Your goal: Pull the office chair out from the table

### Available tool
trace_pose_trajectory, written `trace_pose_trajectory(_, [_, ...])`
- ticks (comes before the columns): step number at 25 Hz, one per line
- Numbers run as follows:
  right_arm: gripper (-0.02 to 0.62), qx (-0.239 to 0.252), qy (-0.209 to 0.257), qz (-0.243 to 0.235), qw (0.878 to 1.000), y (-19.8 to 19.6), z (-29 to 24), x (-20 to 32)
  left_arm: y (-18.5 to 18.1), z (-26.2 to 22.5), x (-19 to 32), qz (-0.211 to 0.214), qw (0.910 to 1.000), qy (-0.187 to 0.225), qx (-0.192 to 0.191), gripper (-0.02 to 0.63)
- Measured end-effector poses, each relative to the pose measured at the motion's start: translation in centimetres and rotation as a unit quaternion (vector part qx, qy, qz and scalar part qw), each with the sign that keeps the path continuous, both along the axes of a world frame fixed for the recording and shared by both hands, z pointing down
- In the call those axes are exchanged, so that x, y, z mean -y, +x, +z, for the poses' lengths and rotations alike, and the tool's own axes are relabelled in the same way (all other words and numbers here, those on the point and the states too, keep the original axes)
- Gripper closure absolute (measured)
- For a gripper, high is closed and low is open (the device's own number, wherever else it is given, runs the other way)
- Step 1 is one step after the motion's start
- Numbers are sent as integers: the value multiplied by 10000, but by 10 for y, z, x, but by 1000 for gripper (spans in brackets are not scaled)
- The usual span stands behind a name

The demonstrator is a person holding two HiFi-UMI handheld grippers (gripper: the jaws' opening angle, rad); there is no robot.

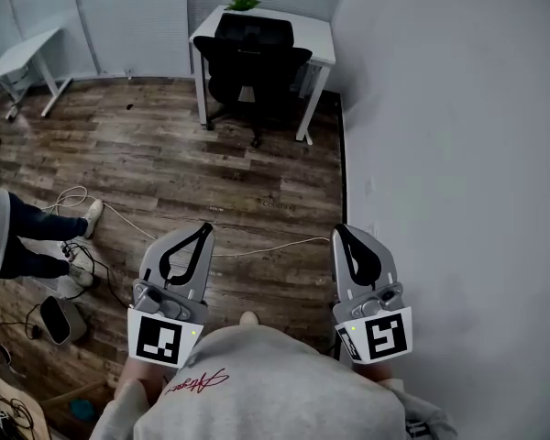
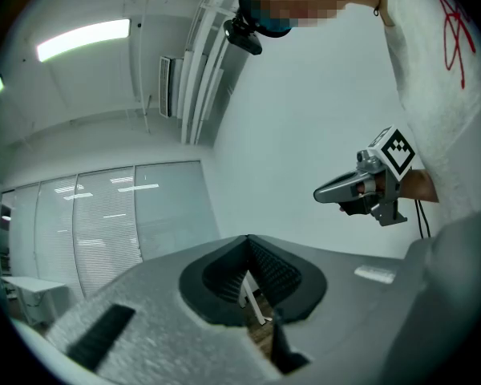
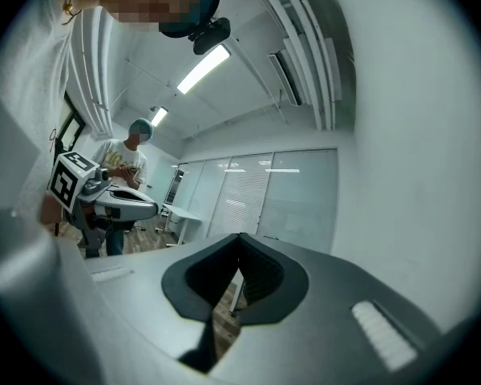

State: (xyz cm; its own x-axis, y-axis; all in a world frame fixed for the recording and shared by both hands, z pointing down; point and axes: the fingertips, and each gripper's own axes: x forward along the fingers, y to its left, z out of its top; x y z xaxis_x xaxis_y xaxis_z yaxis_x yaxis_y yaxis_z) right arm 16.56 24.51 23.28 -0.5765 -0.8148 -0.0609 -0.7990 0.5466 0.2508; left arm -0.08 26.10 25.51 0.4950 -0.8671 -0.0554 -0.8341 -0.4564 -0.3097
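Note:
A black office chair (image 1: pixel 253 67) is tucked under a small white table (image 1: pixel 323 41) at the far end of the room, against the right wall. My left gripper (image 1: pixel 204 232) and right gripper (image 1: pixel 340 231) are held side by side close to my body, well short of the chair, pointing toward it. Both are shut with nothing between the jaws. In the left gripper view the shut left gripper (image 2: pixel 247 241) frames a sliver of a white table leg (image 2: pixel 251 298). The right gripper view gives its shut tips (image 3: pixel 239 239) over wooden floor; the left gripper (image 3: pixel 112 199) shows at the left there.
A wooden floor (image 1: pixel 192 168) lies between me and the chair. A white cable (image 1: pixel 257 248) runs across it near my grippers. A person's legs (image 1: pixel 37 236) stand at the left beside cables and a grey device (image 1: pixel 62 319). The white wall (image 1: pixel 458 154) runs along the right. Another white desk (image 1: pixel 23 58) stands far left.

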Motion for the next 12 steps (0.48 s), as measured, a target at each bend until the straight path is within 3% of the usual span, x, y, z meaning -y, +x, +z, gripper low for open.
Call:
trace_pose_trajectory(7, [597, 57, 16, -66, 10000, 9, -2, 32, -4, -7, 29, -319, 9988, 71, -362, 611])
trace_pose_trajectory(12, [597, 65, -63, -106, 9999, 2, 1, 35, -10, 0, 30, -324, 9992, -102, -199, 611])
